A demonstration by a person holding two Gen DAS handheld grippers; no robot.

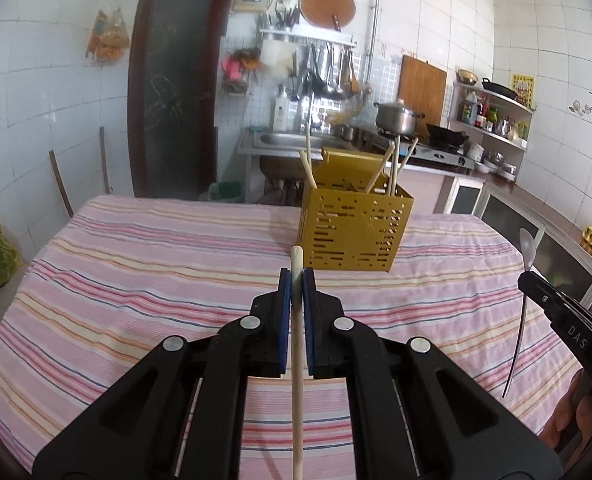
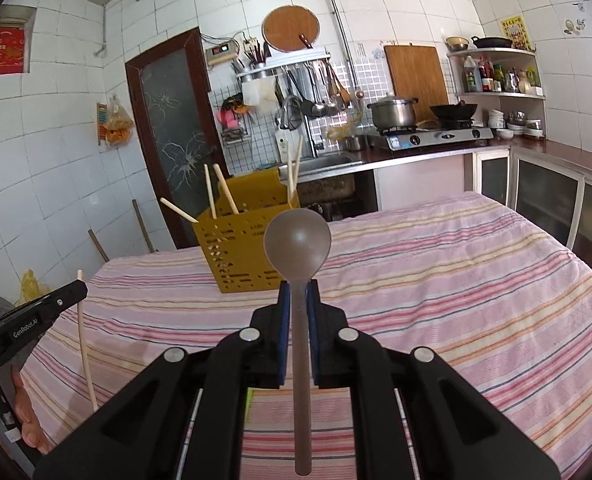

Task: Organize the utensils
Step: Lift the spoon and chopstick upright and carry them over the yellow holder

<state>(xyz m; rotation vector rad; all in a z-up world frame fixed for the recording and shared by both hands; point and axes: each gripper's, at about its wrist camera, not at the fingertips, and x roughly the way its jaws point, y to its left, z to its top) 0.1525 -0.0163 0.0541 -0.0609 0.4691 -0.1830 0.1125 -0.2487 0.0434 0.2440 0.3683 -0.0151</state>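
While both grippers hold utensils above the striped table, the yellow caddy waits beyond them.

In the left wrist view the left gripper [image 1: 296, 274] sits at lower centre, its jaws closed on a wooden chopstick [image 1: 297, 380] that runs upright through the blue pads. The perforated yellow caddy [image 1: 356, 226] stands just above it in the frame, on the striped tablecloth [image 1: 136, 272], with several chopsticks [image 1: 392, 168] leaning inside. In the right wrist view the right gripper [image 2: 298, 286] clamps the handle of a grey spoon [image 2: 297, 246], bowl up at centre frame, overlapping the caddy's right edge. A steel pot [image 2: 392, 114] sits on the stove at upper right.
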